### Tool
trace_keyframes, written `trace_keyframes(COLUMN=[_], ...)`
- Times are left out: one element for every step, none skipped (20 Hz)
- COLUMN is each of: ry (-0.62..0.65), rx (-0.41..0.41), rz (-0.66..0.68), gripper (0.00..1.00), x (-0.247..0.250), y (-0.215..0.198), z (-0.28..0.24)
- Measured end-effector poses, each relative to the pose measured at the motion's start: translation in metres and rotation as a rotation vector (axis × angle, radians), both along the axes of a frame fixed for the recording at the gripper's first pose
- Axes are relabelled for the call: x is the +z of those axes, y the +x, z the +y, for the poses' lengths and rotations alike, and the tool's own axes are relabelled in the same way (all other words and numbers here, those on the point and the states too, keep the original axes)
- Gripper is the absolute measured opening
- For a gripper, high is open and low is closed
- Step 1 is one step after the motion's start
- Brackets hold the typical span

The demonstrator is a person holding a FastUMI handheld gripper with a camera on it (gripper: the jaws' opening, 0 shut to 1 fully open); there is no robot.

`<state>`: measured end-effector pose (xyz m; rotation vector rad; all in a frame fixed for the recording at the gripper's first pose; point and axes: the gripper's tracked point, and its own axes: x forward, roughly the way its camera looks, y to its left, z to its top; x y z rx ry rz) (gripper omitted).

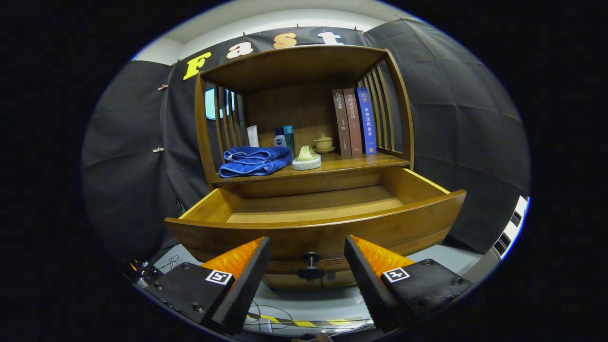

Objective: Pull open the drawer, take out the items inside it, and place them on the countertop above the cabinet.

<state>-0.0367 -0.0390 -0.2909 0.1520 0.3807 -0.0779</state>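
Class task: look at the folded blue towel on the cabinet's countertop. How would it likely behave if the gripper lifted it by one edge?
The towel is soft folded cloth, so it would probably sag and unfold rather than stay flat. It looks thick and plush, so likely grippy, not slippery, and unbreakable. The gripper hangs open by the drawer knob, touching nothing.

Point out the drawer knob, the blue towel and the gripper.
drawer knob [311,266]: gripper view, its round head.
blue towel [255,161]: gripper view, middle of the folds.
gripper [307,280]: gripper view, open gap between the fingertips.

Blue book [366,121] spine: 法律适用全书; brown books [347,122] spines illegible
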Motion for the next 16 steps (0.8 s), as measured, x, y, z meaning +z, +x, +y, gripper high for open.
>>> trace_keyframes(ry=[0.000, 0.000, 0.003, 0.004, 0.007, 0.004, 0.000, 0.004, 0.005, 0.000, 0.001, 0.004, 0.007, 0.010, 0.012, 0.011], rx=[-0.001, -0.001, 0.002, 0.002, 0.003, -0.007, -0.016, -0.020, -0.023, -0.020, -0.019, -0.018, -0.018, -0.018, -0.018, -0.019], rz=[0.002, 0.007, 0.012, 0.018, 0.022, 0.034, 0.025, 0.024, 0.021, 0.021, 0.022, 0.022, 0.028, 0.035, 0.046, 0.056], gripper=[0.99, 0.99, 0.99, 0.99, 0.99, 0.99, 0.99, 0.97, 0.97, 0.97, 0.97, 0.97, 0.97, 0.97, 0.98, 0.98], x=[-0.004, -0.008, -0.011, -0.015, -0.017, -0.018, -0.017, -0.018, -0.017, -0.016, -0.017, -0.017, -0.017, -0.017, -0.019, -0.018], y=[0.004, 0.008, 0.012, 0.016, 0.020, 0.022, 0.023, 0.023, 0.025, 0.025, 0.027, 0.030, 0.034, 0.038, 0.044, 0.050], z=[0.000, 0.000, 0.002, 0.002, 0.002, 0.000, -0.003, -0.001, -0.001, -0.002, -0.002, -0.002, -0.003, -0.004, -0.004, -0.004])
